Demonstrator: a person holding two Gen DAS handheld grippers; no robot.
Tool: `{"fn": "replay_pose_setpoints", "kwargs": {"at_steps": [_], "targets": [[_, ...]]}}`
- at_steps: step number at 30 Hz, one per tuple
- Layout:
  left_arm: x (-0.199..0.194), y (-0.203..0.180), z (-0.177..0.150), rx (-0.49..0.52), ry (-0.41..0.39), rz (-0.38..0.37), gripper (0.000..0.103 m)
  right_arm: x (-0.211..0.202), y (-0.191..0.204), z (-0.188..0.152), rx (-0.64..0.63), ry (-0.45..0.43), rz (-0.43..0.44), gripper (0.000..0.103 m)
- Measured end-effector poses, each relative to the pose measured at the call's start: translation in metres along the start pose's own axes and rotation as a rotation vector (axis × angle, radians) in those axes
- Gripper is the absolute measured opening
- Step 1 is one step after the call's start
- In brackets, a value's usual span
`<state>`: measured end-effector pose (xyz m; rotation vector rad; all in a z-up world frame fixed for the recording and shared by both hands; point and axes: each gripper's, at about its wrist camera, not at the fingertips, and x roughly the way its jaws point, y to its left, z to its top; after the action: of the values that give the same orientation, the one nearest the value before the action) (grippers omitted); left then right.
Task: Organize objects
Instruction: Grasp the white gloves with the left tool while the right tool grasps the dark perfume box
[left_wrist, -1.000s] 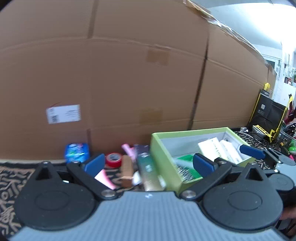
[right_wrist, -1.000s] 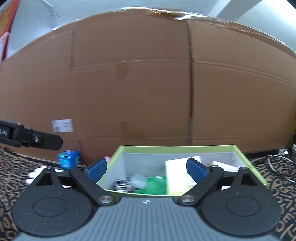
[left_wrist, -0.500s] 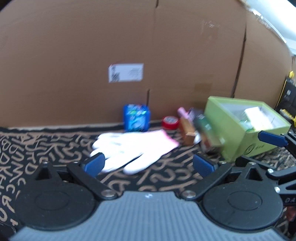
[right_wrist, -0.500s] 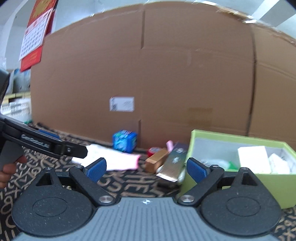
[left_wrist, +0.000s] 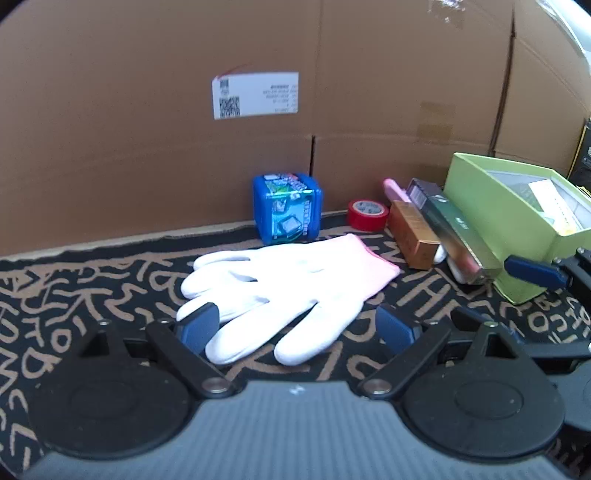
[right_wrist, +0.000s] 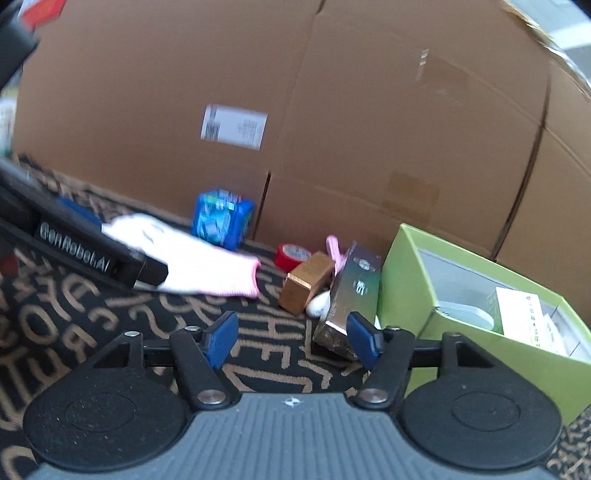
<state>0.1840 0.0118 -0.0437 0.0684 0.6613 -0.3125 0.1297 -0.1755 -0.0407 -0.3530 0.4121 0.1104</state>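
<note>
The left gripper (left_wrist: 299, 326) stood spread, its jaws having just narrowed slightly, with the fingertips of the white glove (left_wrist: 284, 284) lying between them, unpinched. The right gripper (right_wrist: 291, 341) was half spread, its jaws just closing on nothing. At its one o'clock lay a dark long box (right_wrist: 351, 295), against the green box (right_wrist: 402, 295).

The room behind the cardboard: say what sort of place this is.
Probably a storeroom or workshop corner. Big shipping cartons with a label wall in a patterned mat strewn with household odds and ends.
</note>
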Motion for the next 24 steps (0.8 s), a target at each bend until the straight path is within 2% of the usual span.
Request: {"fn": "replay_pose_setpoints", "kwargs": {"at_steps": [2, 4, 6, 8, 9, 10, 13, 17, 21, 24], "targets": [[0.007, -0.001, 0.002, 0.01, 0.01, 0.005, 0.086, 0.006, 0.001, 0.003, -0.01, 0.006, -0.045, 0.061], [0.014, -0.003, 0.002, 0.024, 0.03, 0.001, 0.064, 0.012, 0.002, 0.006, -0.02, 0.021, -0.081, 0.061], [0.021, -0.002, 0.002, 0.024, 0.062, -0.006, 0.047, 0.024, 0.003, 0.007, -0.034, 0.057, -0.111, 0.061], [0.021, -0.003, 0.0, 0.036, 0.05, 0.003, 0.035, 0.033, 0.003, 0.007, -0.056, 0.087, -0.134, 0.057], [0.019, -0.002, 0.0, 0.039, 0.048, -0.001, 0.024, 0.034, 0.003, 0.007, -0.07, 0.087, -0.147, 0.056], [0.017, -0.001, -0.001, 0.033, 0.053, -0.016, 0.018, 0.035, 0.002, 0.006, -0.08, 0.087, -0.161, 0.053], [0.008, 0.0, -0.003, 0.009, 0.068, -0.04, 0.009, 0.04, -0.003, 0.003, -0.095, 0.116, -0.193, 0.054], [-0.007, -0.005, -0.012, 0.001, 0.086, -0.096, 0.008, 0.04, -0.009, 0.002, -0.082, 0.127, -0.176, 0.049], [-0.027, -0.011, -0.024, 0.024, 0.091, -0.12, 0.008, 0.02, -0.023, -0.001, 0.019, 0.091, -0.096, 0.049], [-0.041, -0.01, -0.031, 0.034, 0.095, -0.126, 0.008, -0.006, -0.032, -0.011, 0.096, 0.089, 0.008, 0.049]]}}
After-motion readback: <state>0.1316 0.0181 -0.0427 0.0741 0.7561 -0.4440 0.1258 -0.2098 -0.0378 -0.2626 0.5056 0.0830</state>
